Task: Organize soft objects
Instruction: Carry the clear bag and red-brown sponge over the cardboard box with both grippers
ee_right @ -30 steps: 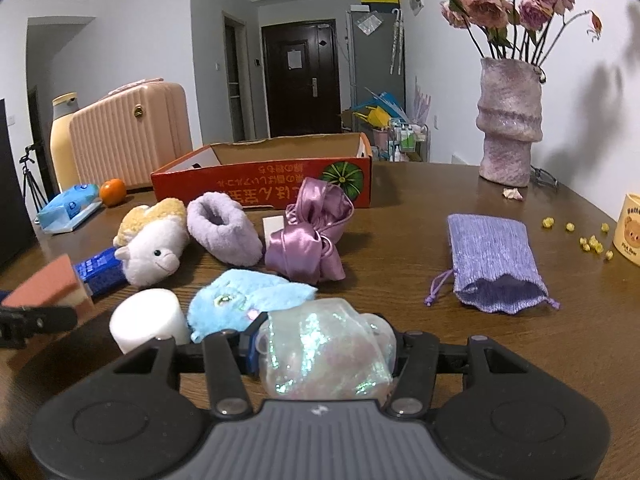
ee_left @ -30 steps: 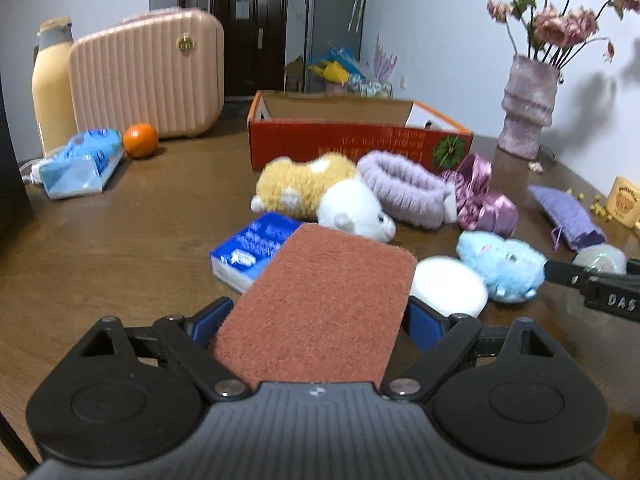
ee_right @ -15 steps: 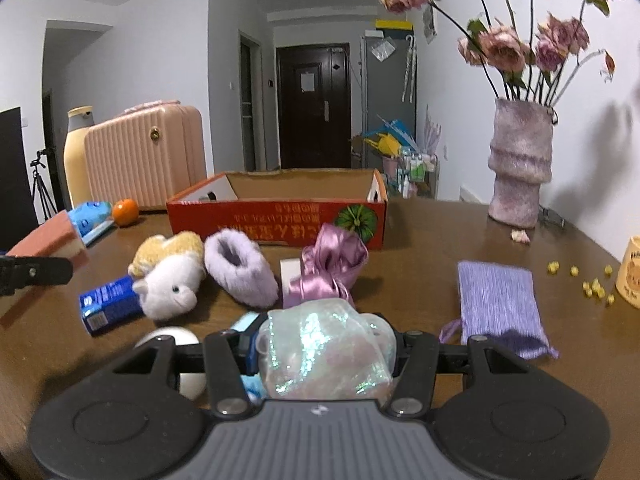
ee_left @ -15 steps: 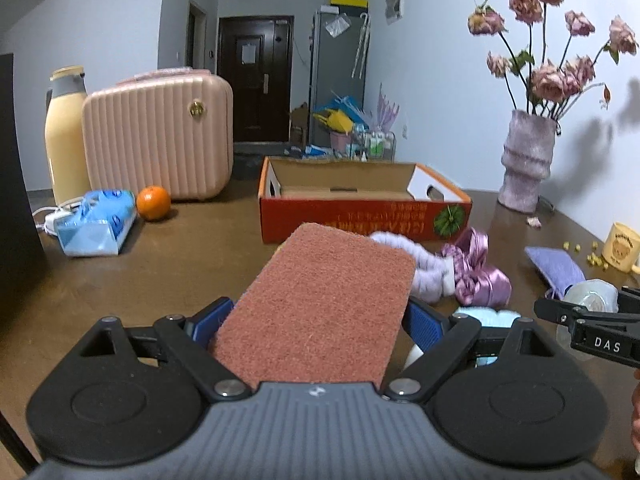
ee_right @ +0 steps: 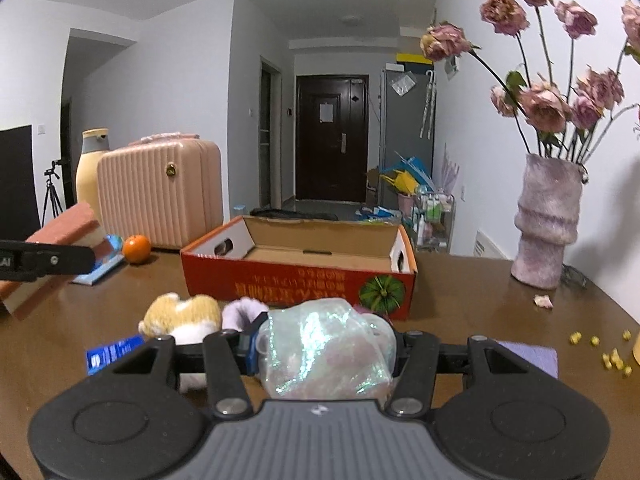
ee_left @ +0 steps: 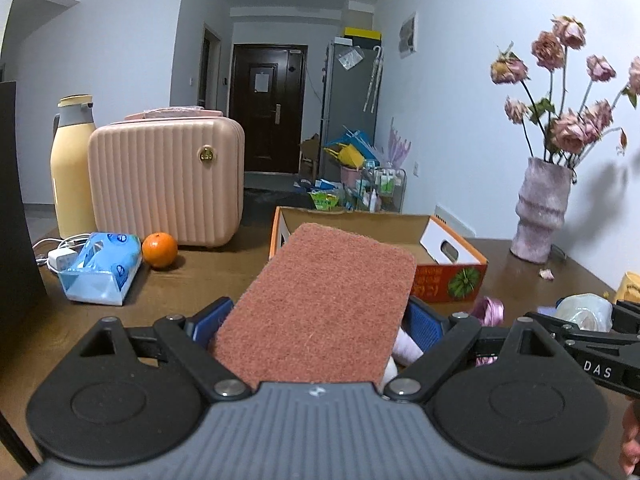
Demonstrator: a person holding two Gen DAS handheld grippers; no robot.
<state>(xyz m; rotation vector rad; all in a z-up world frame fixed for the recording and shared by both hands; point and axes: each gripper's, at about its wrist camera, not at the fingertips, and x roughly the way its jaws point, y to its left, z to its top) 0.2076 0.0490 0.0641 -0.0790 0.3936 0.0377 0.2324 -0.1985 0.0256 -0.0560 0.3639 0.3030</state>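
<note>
A dark wooden table (ee_right: 460, 300) carrying a scatter of soft and hard things.

Toward the back we see an open orange cardboard box (ee_right: 298, 276), a pink ribbed case (ee_left: 166, 180), a yellow flask (ee_left: 72, 168), an orange (ee_left: 160, 250), a blue tissue pack (ee_left: 102, 268) with a white charger (ee_left: 62, 258) beside it, and a vase of dried roses (ee_right: 546, 220). Nearer lie a yellow-and-white plush toy (ee_right: 182, 314), a blue packet (ee_right: 112, 354), a purple pouch (ee_right: 532, 354) and scattered yellow kernels (ee_right: 612, 356).
</note>
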